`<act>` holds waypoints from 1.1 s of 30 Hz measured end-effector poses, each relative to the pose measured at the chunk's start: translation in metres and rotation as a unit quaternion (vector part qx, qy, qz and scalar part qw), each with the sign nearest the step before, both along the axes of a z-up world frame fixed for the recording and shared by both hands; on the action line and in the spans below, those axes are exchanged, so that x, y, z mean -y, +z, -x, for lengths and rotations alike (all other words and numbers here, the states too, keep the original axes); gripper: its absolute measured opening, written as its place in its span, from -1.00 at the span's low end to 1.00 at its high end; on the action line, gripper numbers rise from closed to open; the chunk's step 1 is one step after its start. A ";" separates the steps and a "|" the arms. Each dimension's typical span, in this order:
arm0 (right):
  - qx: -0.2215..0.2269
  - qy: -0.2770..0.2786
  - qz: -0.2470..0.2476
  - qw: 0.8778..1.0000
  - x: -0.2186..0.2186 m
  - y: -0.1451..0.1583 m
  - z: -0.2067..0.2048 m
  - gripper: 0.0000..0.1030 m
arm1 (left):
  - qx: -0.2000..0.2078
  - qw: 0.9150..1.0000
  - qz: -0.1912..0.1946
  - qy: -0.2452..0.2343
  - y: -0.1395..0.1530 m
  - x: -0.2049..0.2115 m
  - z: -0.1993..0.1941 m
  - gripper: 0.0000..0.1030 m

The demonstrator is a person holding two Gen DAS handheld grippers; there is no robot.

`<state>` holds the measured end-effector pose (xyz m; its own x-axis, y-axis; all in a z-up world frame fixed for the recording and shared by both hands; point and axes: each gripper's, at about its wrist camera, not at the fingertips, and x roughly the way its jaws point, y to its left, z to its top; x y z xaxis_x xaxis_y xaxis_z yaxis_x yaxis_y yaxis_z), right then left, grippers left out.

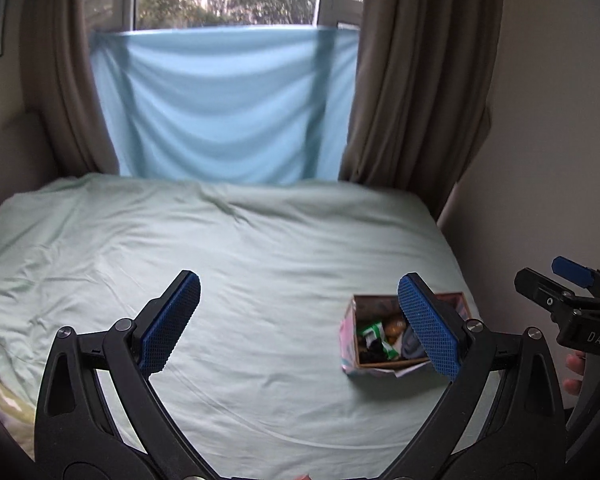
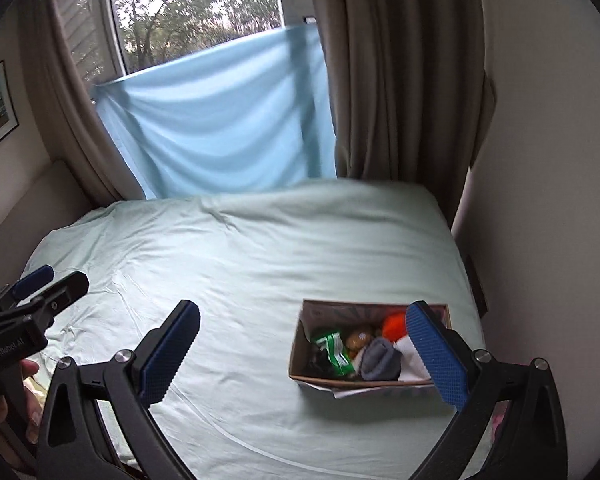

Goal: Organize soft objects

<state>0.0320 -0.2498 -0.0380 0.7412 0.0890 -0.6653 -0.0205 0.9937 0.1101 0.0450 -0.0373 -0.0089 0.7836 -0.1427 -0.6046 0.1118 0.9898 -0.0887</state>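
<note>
Soft objects: you have them piled in the open brown cardboard box (image 2: 370,344) with patterned outer sides, sitting on the pale green bedsheet (image 2: 228,264) at the near right of the bed.
Contents: 1 rolled grey sock (image 2: 380,360), 1 green and white crinkly packet (image 2: 334,350), 1 orange fuzzy item (image 2: 394,326), 1 brown rounded item (image 2: 360,338), white cloth beside the sock.
Handling: expect everything to be light and yielding; the sock should compress, so pinch it across its middle. The packet may slip, so take it by an edge.
Left gripper (image 1: 296,320): your jaws stand wide, holding nothing, above the bed left of the box.
Right gripper (image 2: 304,352): jaws wide, empty, hovering near the box.
Writing: "DAS" reads on your right tool's body; the left tool's lettering is too blurred to be sure of.
</note>
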 end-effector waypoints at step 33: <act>0.105 -0.036 0.036 0.993 -0.058 0.037 0.045 0.99 | 0.114 0.993 -0.015 -0.016 0.037 -0.038 0.048 0.99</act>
<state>-0.0125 -0.1914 -0.0009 0.8674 -0.0116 -0.4974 0.0357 0.9986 0.0390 -0.0030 0.0010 0.0278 0.8960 -0.1547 -0.4163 0.1578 0.9871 -0.0271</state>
